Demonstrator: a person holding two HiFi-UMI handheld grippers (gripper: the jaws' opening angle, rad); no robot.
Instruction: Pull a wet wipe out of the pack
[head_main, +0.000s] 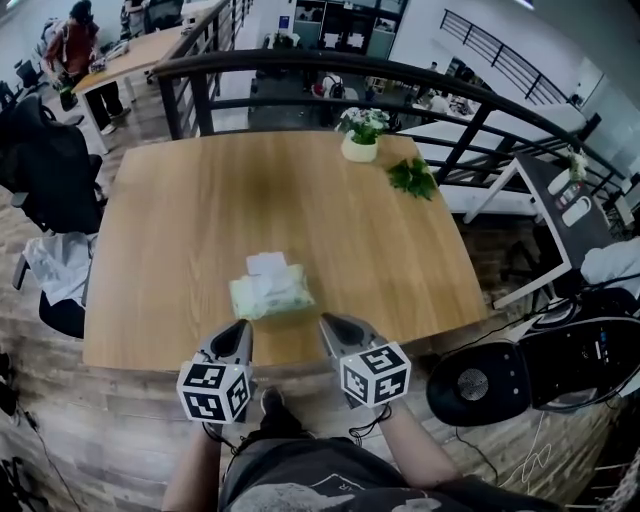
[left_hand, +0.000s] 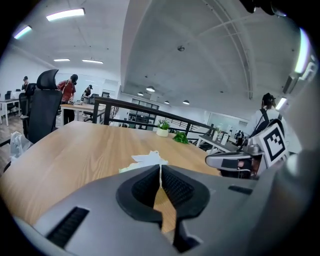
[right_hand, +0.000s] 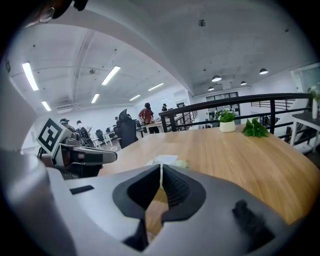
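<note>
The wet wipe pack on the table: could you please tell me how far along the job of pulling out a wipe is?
Nothing looks done yet: a wipe pokes from the wet wipe pack, not pulled free. In hand: the left gripper and right gripper, both shut and empty, hover at the table's near edge, short of the pack. Left: steady the pack, grip the wipe, draw it out.

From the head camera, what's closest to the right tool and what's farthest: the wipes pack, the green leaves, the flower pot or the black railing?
1. wipes pack, just ahead of the right tool, slightly left.
2. green leaves, far right of the table.
3. flower pot, table's back edge, only slightly beyond the leaves.
4. black railing, behind the table.
</note>
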